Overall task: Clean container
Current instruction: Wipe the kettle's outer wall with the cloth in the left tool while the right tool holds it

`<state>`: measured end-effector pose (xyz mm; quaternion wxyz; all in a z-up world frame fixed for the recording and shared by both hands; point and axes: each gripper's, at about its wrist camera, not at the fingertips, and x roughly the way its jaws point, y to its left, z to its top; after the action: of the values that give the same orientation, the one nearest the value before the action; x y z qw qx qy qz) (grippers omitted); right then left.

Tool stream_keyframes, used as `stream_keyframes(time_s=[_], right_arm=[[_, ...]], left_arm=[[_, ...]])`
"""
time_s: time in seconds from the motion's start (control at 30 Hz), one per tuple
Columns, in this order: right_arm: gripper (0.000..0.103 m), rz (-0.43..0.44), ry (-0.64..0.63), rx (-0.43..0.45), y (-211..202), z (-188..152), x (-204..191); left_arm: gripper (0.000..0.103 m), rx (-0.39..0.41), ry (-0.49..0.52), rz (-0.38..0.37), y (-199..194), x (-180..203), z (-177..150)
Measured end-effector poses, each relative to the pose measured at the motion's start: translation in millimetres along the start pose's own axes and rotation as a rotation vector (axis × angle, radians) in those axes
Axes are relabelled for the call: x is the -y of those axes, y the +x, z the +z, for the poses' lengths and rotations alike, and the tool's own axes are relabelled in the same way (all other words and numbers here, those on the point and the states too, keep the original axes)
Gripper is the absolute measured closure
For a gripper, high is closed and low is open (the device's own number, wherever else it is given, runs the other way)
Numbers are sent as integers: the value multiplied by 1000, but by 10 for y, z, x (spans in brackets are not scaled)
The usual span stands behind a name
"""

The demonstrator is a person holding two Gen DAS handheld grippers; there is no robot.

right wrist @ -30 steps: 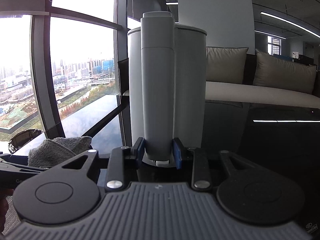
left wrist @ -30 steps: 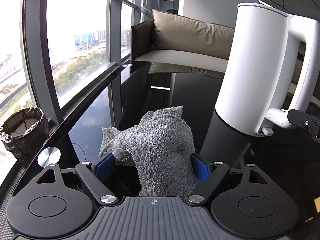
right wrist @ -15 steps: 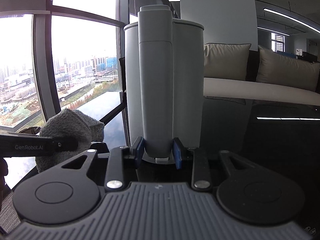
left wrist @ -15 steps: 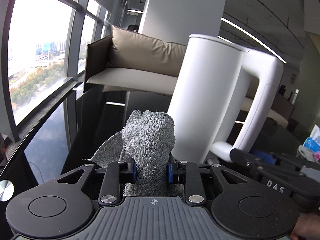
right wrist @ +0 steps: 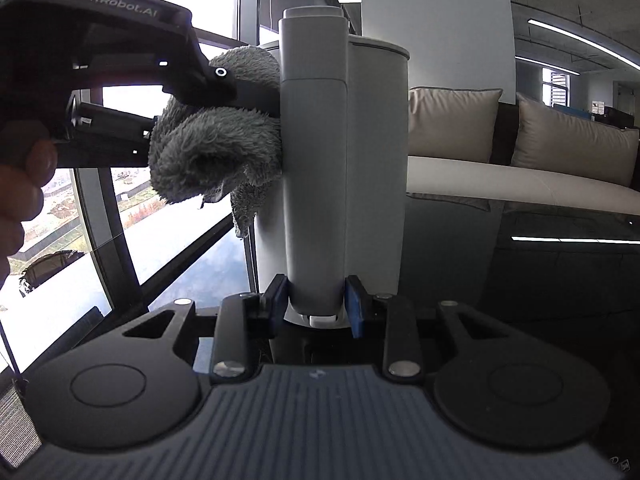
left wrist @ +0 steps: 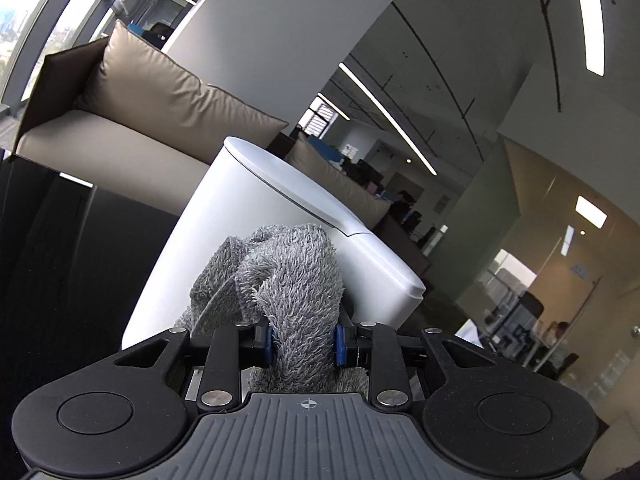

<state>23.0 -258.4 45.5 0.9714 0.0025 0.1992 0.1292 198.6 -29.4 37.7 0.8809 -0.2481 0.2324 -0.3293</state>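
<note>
A beige sofa [right wrist: 520,168] stands behind the glossy black table [right wrist: 560,272]; tall windows [right wrist: 168,0] lie left of it.

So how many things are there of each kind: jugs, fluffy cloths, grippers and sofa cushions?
White jug: 1
Grey fluffy cloth: 1
Grippers: 2, the left gripper shut on the cloth, the right gripper shut on the jug's handle
Sofa cushions: 2, one and another
Total: 6

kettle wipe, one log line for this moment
left gripper: shut on cloth | cloth: against kettle | right gripper: shut on kettle handle
</note>
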Motion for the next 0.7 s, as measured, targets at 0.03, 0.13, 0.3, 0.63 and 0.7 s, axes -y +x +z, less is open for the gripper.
stream_keyframes(time_s=[0.03, 0.13, 0.3, 0.63, 0.7], right_arm=[[71, 1, 9, 0, -1, -1, 10], [71, -8, 26, -2, -10, 2, 26], [71, -38, 22, 0, 5, 1, 10], [71, -56, 13, 1, -3, -12, 1], [71, -57, 14, 2, -1, -8, 8]], left_arm=[[78, -6, -29, -28, 59, -92, 10], [78, -16, -103, -99, 213, -343, 6], [78, -36, -128, -123, 438, -493, -40], [78, -125, -181, -81, 975, -856, -187], [78, -145, -196, -63, 1086, -931, -234]])
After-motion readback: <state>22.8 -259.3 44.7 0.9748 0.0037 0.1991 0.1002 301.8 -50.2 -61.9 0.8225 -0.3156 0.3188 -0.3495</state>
